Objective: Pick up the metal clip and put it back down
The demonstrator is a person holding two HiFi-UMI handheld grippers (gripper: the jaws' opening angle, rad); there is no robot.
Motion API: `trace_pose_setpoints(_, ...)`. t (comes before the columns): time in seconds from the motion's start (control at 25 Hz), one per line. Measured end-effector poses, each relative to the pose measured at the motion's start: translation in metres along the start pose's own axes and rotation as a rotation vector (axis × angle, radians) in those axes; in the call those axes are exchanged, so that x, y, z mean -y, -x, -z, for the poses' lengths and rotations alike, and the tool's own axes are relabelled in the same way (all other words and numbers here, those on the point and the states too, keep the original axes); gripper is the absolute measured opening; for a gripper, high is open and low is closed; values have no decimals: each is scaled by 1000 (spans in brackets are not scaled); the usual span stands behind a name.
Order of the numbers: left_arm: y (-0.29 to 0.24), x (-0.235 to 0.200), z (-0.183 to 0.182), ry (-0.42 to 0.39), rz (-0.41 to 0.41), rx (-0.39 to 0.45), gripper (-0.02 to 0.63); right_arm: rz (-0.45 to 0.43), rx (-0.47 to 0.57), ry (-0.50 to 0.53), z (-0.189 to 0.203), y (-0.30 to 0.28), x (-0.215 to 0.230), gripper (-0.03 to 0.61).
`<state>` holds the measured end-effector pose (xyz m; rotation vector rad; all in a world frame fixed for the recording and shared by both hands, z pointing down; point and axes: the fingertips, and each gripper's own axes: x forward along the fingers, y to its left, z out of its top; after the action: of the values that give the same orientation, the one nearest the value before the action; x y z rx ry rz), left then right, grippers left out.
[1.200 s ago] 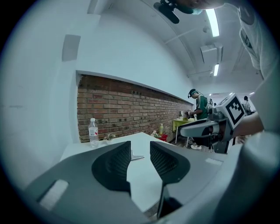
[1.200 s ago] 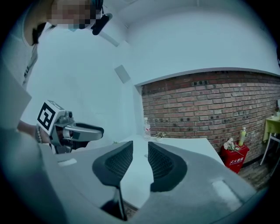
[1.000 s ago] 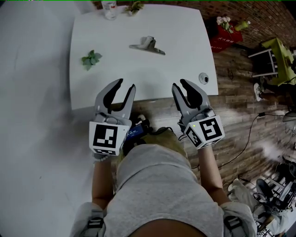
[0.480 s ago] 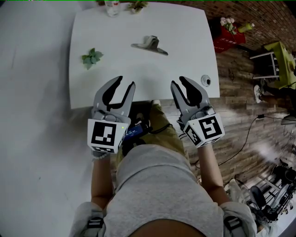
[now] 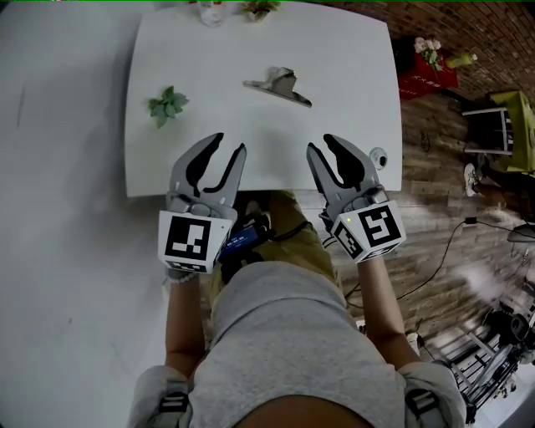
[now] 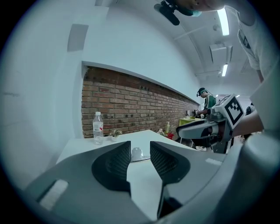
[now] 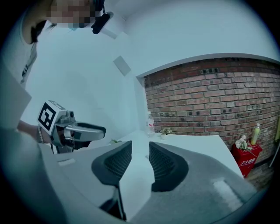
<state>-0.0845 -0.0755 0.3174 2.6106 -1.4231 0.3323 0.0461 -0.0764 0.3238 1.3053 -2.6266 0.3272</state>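
The metal clip [image 5: 280, 84] lies flat on the white table [image 5: 343, 58], a little past its middle. Both grippers hover side by side over the table's near edge, well short of the clip. My left gripper [image 5: 228, 144] is open with nothing between its jaws. In the left gripper view the clip [image 6: 137, 154] shows far off through the gap of that gripper [image 6: 140, 151]. My right gripper [image 5: 320, 144] is open and its jaws are opening wider; nothing is between them. In its own view the right gripper [image 7: 140, 151] frames only bare tabletop.
A green plant sprig [image 5: 167, 104] lies at the table's left. A water bottle [image 5: 213, 10] and a small potted plant [image 5: 259, 7] stand at the far edge. A small round object [image 5: 378, 156] sits at the near right corner. Brick wall behind; wooden floor and cables to the right.
Both grippers have edged slightly forward over the table's near edge, and the head view has shifted a little. The clip has not moved on the table.
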Motion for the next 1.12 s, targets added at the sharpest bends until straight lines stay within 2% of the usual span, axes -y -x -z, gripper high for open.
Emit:
trace_pose_setpoints(0.56,-44,-18,19,64,-63,-68,135,-91,-89,-4,20,-52,40,124)
trace_pose_setpoints(1.12,-87,-35,38,126,-110,-93,135,-133,-160,-21,44,-108,82,133)
